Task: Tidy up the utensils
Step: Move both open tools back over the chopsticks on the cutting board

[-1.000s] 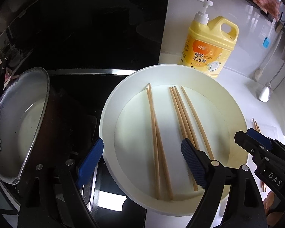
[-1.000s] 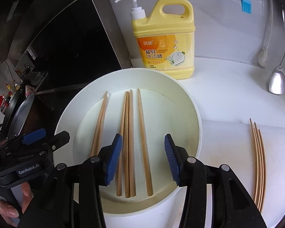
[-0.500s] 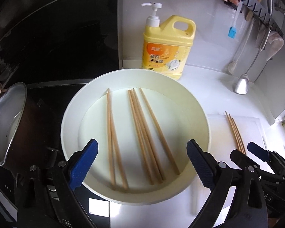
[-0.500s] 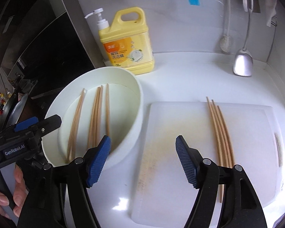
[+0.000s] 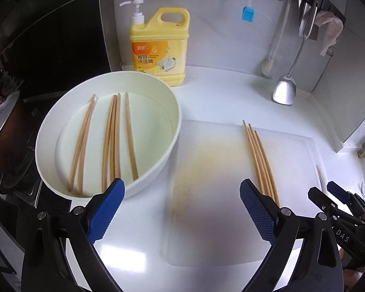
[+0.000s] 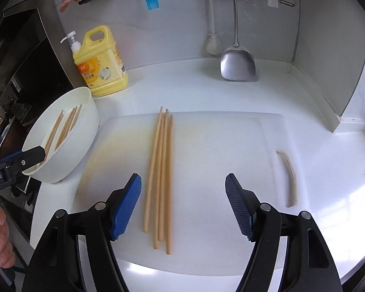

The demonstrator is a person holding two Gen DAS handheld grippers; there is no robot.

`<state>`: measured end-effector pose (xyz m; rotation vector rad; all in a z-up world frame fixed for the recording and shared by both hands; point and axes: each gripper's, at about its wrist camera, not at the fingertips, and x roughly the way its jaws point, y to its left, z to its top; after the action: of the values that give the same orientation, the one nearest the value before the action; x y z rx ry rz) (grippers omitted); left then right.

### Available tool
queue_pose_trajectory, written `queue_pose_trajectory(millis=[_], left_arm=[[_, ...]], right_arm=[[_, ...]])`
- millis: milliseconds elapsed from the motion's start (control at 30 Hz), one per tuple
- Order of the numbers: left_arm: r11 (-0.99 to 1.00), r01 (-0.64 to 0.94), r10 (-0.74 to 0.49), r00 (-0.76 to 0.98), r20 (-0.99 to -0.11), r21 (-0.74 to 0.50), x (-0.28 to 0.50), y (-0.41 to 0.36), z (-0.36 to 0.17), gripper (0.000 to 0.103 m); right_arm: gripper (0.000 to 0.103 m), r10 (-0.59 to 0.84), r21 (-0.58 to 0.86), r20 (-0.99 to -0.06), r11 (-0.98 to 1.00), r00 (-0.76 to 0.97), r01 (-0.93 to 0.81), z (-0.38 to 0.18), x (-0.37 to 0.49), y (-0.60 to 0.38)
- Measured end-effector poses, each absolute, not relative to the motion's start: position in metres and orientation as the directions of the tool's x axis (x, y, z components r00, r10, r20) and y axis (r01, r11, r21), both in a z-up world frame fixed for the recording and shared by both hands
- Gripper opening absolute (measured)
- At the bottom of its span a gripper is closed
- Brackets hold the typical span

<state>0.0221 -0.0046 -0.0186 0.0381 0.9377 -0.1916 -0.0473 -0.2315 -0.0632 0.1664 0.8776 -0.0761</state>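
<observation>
Bare board lies either side of the chopstick bundle (image 6: 160,175) on the cutting board (image 6: 231,146), open to approach. The white bowl (image 6: 85,131) (touching the board's left edge) and detergent bottle (image 6: 102,63) crowd the left; the spatula (image 6: 238,65) hangs behind.

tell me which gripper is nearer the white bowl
Left. The left gripper is open with one finger by the white bowl rim; the right gripper is open over the cutting board chopsticks.
</observation>
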Motion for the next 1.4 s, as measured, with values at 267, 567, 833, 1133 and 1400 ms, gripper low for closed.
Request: queue_pose_trajectory(millis=[267,567,833,1133,1400], left_arm=[[0.975,0.214,-0.175,0.568,-0.804,-0.061,0.013,-0.045,-0.051,0.096],[0.974,0.228,-0.157,0.63,-0.76,-0.011,0.02,-0.056,-0.082,0.096],[0.972,0.232,-0.174,0.618,-0.766,-0.034,0.028,-0.055,-0.093,0.096],[0.975,0.217,-0.173,0.612,-0.771,-0.047,0.033,-0.051,-0.094,0.096],[0.975,0.214,-0.179,0.609,-0.773,-0.057,0.035,-0.052,-0.096,0.096]], right_arm=[[0.068,0.044,0.159,-0.761,0.98,0.648,0.12,-0.095,-0.038,-0.247],[0.068,0.036,0.152,-0.742,0.982,0.669,0.116,-0.126,-0.019,-0.236],[0.068,0.005,0.119,-0.743,0.985,0.669,0.124,-0.13,-0.011,-0.231],[0.068,-0.059,0.018,-0.751,0.994,0.658,0.109,-0.133,-0.006,-0.219],[0.068,-0.103,-0.058,-0.749,0.994,0.655,0.089,-0.135,-0.002,-0.211]])
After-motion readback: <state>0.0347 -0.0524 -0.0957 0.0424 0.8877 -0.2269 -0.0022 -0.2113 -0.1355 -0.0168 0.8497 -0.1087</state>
